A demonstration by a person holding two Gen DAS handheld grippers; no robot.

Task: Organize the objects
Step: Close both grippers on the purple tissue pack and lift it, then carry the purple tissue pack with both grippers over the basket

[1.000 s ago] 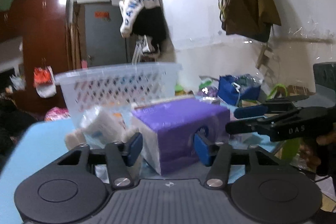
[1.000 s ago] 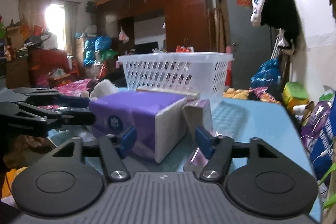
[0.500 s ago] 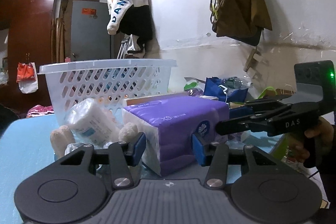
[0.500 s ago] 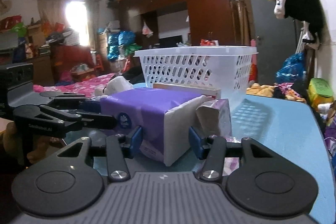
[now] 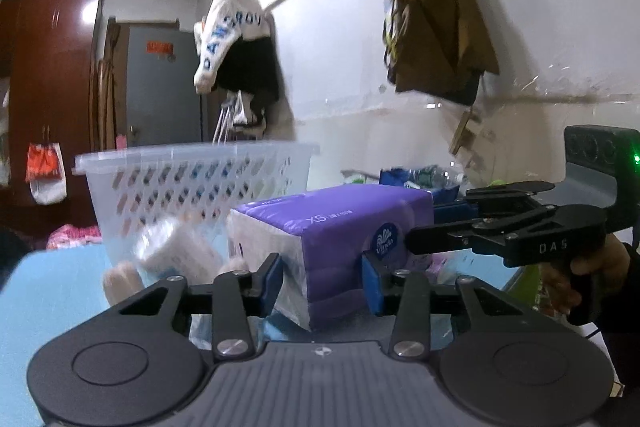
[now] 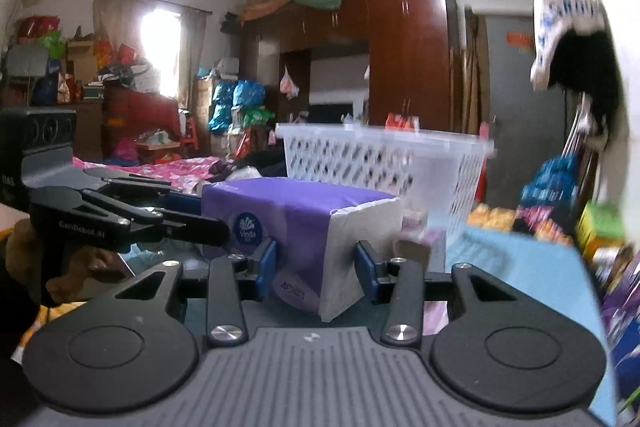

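Now I have both grippers, left gripper and right gripper, closing from opposite corners on the purple tissue pack, pads pinching its sides. Next, I judge, comes a joint lift over the near rim of the white basket just beyond; open room lies above.

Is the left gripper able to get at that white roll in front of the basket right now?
Probably not directly: the left gripper has just been closing around a corner of the purple tissue pack, so it is occupied. The white roll lies off to its left, outside the fingers.
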